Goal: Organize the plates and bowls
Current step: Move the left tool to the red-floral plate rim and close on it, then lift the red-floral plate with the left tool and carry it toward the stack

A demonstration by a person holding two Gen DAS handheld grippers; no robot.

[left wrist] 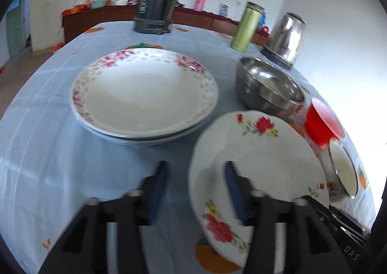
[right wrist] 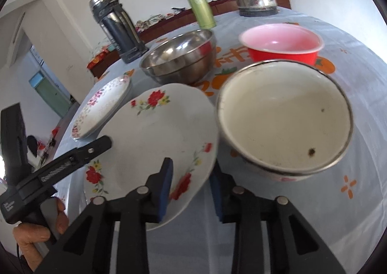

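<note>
Part of the sorting looks done: two pink-flowered plates (left wrist: 145, 90) sit stacked on the table (left wrist: 48, 153), and the steel bowls (left wrist: 268, 85) appear nested at about two o'clock from that stack. Still loose are the red-flowered plate (left wrist: 261, 167), the enamel bowl (right wrist: 285, 119) and the red bowl (right wrist: 280, 44), so roughly half the job seems left.

The red-flowered plate lies between the stack and the enamel bowl, tilted, with both tongs working on it. The left tongs (left wrist: 196, 186) straddle its rim at nine o'clock, one blue pad inside the plate and one outside; the gap looks wider than the rim, so they seem narrowed around it rather than pinching, though blur makes contact hard to judge. The right tongs (right wrist: 191, 189) straddle the rim at about five o'clock in the right wrist view, one pad over the plate's face, the other below its edge, drawn close; whether they truly clamp cannot be told.

Both tools angle steeply downward toward the table. In the right wrist view a hand (right wrist: 36, 232) grips the left tool's handle at eight o'clock.
</note>
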